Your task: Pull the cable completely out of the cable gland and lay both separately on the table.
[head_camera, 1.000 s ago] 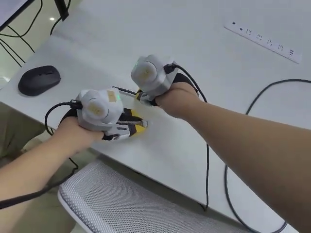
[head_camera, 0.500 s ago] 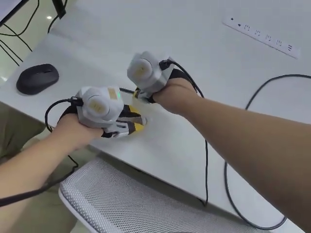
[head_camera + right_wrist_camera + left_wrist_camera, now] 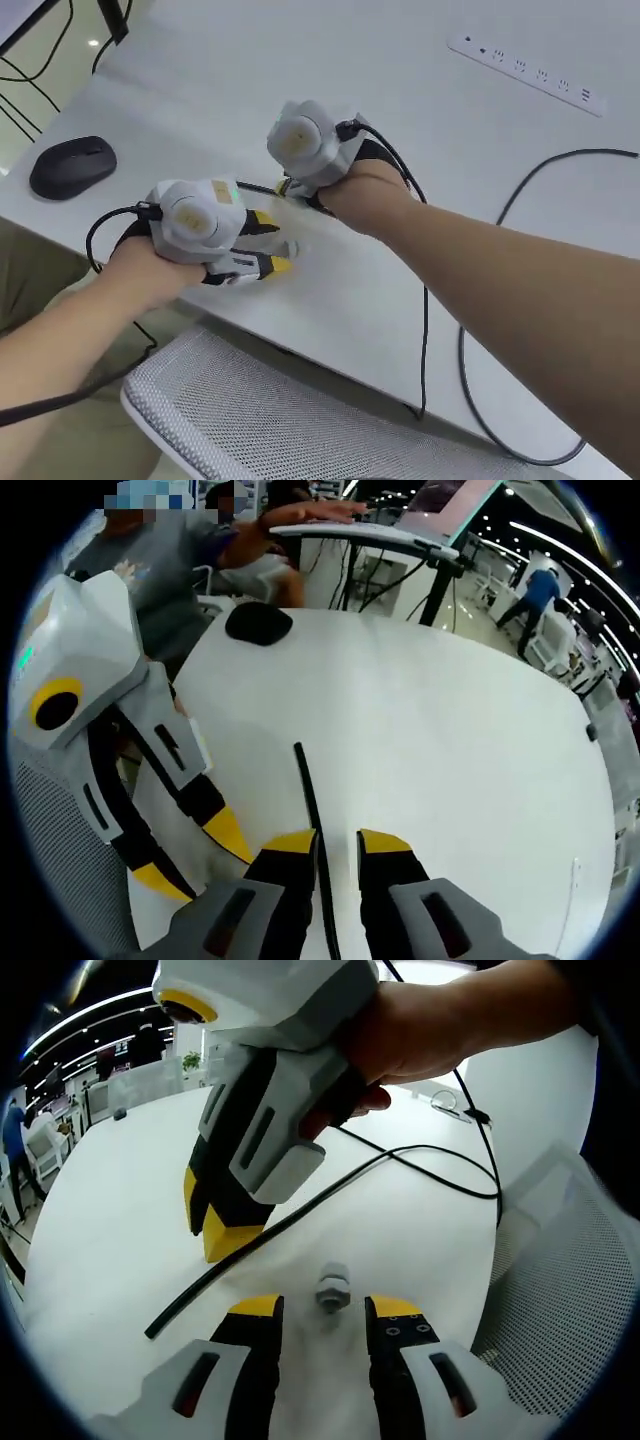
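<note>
Black cable (image 3: 305, 790) between right tongs (image 3: 338, 838) | gland (image 3: 333, 1290) between parted left tongs (image 3: 325, 1307)

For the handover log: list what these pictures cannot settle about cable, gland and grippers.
- Right gripper view: whether the right gripper pinches the cable; it leaves by the bottom edge.
- Head view: the right gripper's jaw tips, under its own body and the hand.
- Left gripper view: the cable gland, too small for its opening.

Right gripper (image 3: 338, 842): jaws slightly apart. Black cable (image 3: 304, 785) runs up between them (hugging the jaw nearer the left gripper (image 3: 213, 876)), its free end lying on the white table (image 3: 450, 720). Black mouse (image 3: 258, 623) lies beyond.
</note>
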